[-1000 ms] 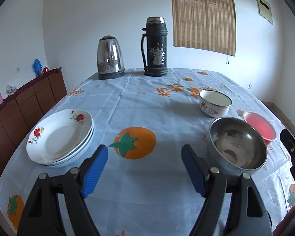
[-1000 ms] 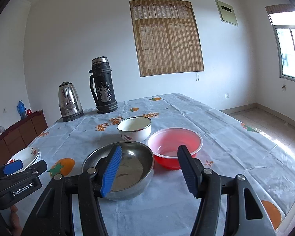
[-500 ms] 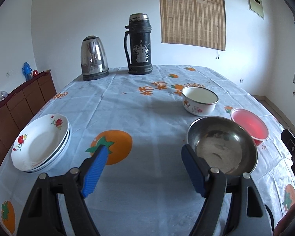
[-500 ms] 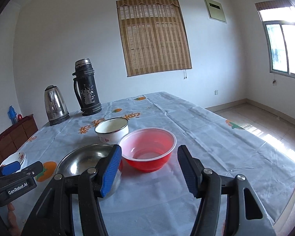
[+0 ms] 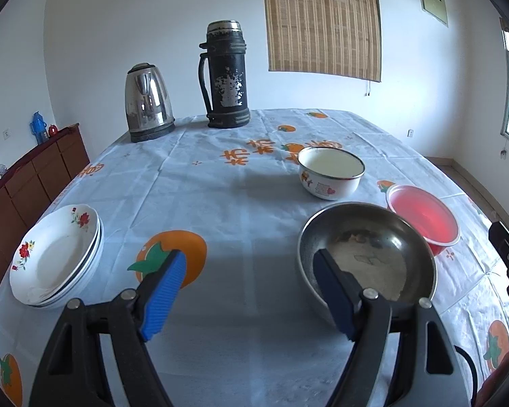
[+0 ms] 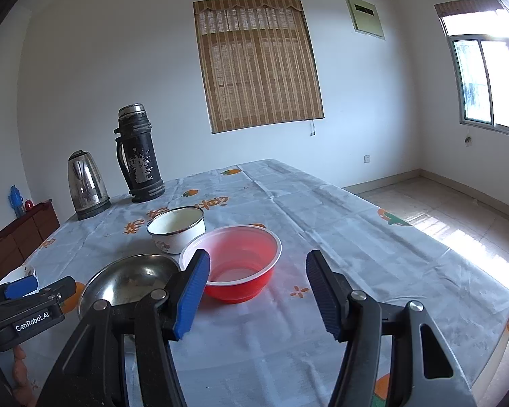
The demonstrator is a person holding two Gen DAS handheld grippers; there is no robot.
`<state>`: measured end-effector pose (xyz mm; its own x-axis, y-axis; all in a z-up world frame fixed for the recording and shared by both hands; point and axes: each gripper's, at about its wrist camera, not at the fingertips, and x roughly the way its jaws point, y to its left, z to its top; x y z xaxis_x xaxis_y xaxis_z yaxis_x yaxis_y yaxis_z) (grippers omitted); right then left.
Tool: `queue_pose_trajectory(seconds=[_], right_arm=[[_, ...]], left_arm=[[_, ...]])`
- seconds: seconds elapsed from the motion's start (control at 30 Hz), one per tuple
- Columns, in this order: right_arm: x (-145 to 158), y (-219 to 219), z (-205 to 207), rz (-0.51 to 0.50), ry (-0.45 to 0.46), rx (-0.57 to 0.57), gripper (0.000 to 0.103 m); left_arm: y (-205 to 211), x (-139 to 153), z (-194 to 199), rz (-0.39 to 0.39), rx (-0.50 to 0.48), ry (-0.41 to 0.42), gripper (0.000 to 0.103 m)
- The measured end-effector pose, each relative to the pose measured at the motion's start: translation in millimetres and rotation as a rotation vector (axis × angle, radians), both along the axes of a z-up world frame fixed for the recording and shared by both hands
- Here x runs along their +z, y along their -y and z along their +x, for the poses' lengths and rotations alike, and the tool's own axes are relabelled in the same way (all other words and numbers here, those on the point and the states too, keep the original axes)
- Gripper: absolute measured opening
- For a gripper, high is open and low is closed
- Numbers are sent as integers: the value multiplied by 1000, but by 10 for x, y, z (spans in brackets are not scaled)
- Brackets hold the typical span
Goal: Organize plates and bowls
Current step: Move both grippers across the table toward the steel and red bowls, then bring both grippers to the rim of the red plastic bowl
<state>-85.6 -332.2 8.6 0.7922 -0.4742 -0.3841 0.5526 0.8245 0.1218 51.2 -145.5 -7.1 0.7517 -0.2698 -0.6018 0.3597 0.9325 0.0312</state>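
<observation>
A stack of white flowered plates (image 5: 56, 259) sits at the table's left edge. A steel bowl (image 5: 368, 254) lies near the front, a red plastic bowl (image 5: 422, 218) to its right, a white enamel bowl (image 5: 331, 173) behind them. My left gripper (image 5: 249, 291) is open and empty above the cloth, its right finger over the steel bowl's near rim. My right gripper (image 6: 258, 291) is open and empty, just in front of the red bowl (image 6: 236, 257). The steel bowl (image 6: 129, 279) and enamel bowl (image 6: 176, 229) lie to its left.
A steel kettle (image 5: 147, 103) and a black thermos (image 5: 225, 76) stand at the table's far end. A wooden sideboard (image 5: 34, 176) runs along the left wall. The table's right edge (image 6: 458, 254) drops to a tiled floor. The left gripper's body (image 6: 23, 308) shows in the right wrist view.
Both grippers swung right: the plates and kettle slid left in both views. The right gripper now faces the red bowl instead of the steel bowl. Both stayed open.
</observation>
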Motion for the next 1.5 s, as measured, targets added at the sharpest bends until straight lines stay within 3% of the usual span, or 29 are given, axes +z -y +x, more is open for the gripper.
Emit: queue_pose_trajectory(seconds=[0.6, 1.1, 1.23, 1.37, 1.5], right_arm=[[5, 102, 87, -5, -24, 41, 61], [21, 248, 127, 1, -36, 46, 61], [36, 234, 155, 15, -43, 92, 61], [98, 235, 223, -4, -54, 118, 61], [162, 326, 298, 42, -45, 141, 61]], left_arm=[[75, -81, 155, 26, -13, -28, 78], [52, -97, 280, -6, -33, -60, 78], [57, -89, 335, -25, -51, -89, 78], [74, 4, 383, -16, -47, -47, 78], [68, 99, 445, -28, -53, -41, 78]])
